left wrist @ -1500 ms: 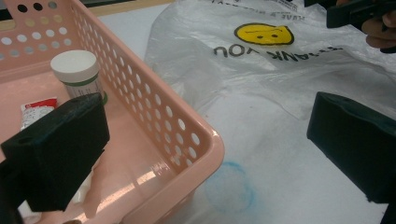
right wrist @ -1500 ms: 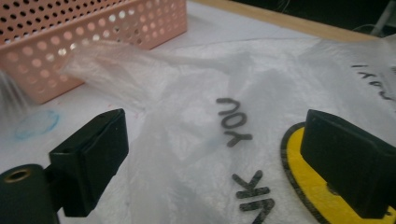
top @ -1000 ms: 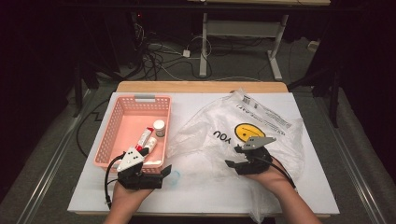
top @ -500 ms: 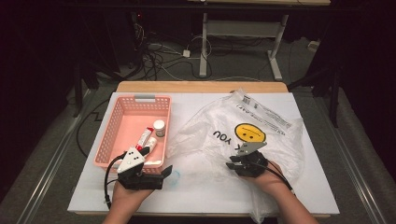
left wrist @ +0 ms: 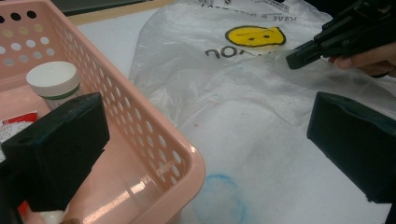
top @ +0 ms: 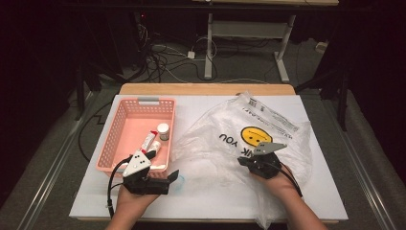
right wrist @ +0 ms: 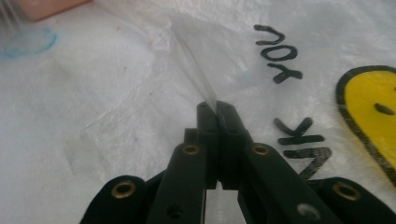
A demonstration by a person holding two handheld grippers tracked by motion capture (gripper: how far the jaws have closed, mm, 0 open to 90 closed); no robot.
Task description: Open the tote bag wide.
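A: What is on the left?

B: A pink basket [top: 125, 139] on the white table [top: 201, 203]. A small jar with a white lid [top: 163, 131] stands in it, just beside a red and white tube [top: 149, 140].

A: And the left gripper [top: 173, 176]?

B: It sits by the basket's near corner. Its jaws are wide apart, with nothing between them.

A: What about the right?

B: A clear plastic bag with a yellow smiley face [top: 239, 143] lies there. The right gripper [right wrist: 216, 110] has its jaws pressed together on a pinch of the bag.
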